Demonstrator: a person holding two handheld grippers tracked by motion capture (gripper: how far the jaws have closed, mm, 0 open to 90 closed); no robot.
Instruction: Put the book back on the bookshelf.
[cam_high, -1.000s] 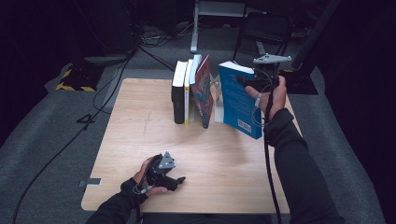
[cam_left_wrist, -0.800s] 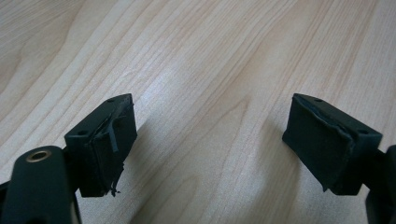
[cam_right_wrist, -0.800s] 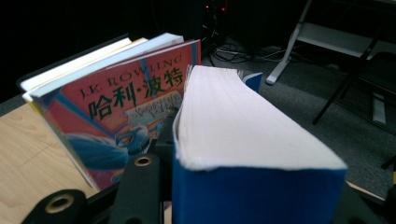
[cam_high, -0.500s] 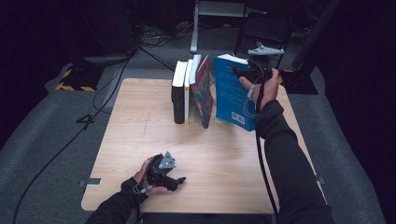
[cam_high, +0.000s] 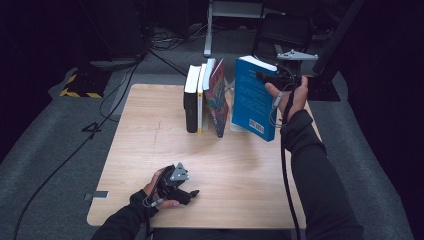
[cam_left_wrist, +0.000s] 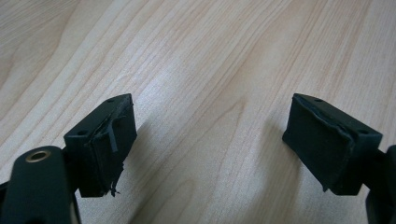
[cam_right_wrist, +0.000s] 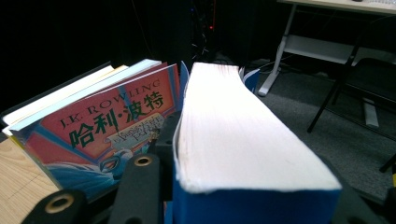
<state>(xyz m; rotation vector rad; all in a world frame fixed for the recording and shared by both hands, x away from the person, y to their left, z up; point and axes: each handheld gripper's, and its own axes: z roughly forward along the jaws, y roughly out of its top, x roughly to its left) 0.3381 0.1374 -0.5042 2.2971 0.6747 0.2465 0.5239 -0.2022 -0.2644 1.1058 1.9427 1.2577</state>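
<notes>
A thick blue book (cam_high: 251, 97) stands nearly upright at the table's back right, with my right gripper (cam_high: 268, 80) shut on its upper part. In the right gripper view its white page edge (cam_right_wrist: 233, 135) runs away between the jaws of my right gripper (cam_right_wrist: 252, 207). Just left of it leans a red illustrated book (cam_high: 218, 97) (cam_right_wrist: 105, 128), the end of a short row with a white book (cam_high: 201, 97) and a black book (cam_high: 190, 102). My left gripper (cam_high: 188, 193) (cam_left_wrist: 210, 144) rests open on the wooden table (cam_high: 240, 170) near its front edge, nothing between its pads.
A dark chair (cam_high: 282, 35) and a white desk frame (cam_high: 235, 12) stand behind the table. Cables (cam_high: 125, 85) trail over the grey floor at the left, near a black-and-yellow striped base (cam_high: 77, 87). The right gripper's cable (cam_high: 285, 165) hangs along the sleeve.
The right hand has swung the blue book from a lean to nearly upright and carried it slightly left, toward the row. The left hand has not moved.
</notes>
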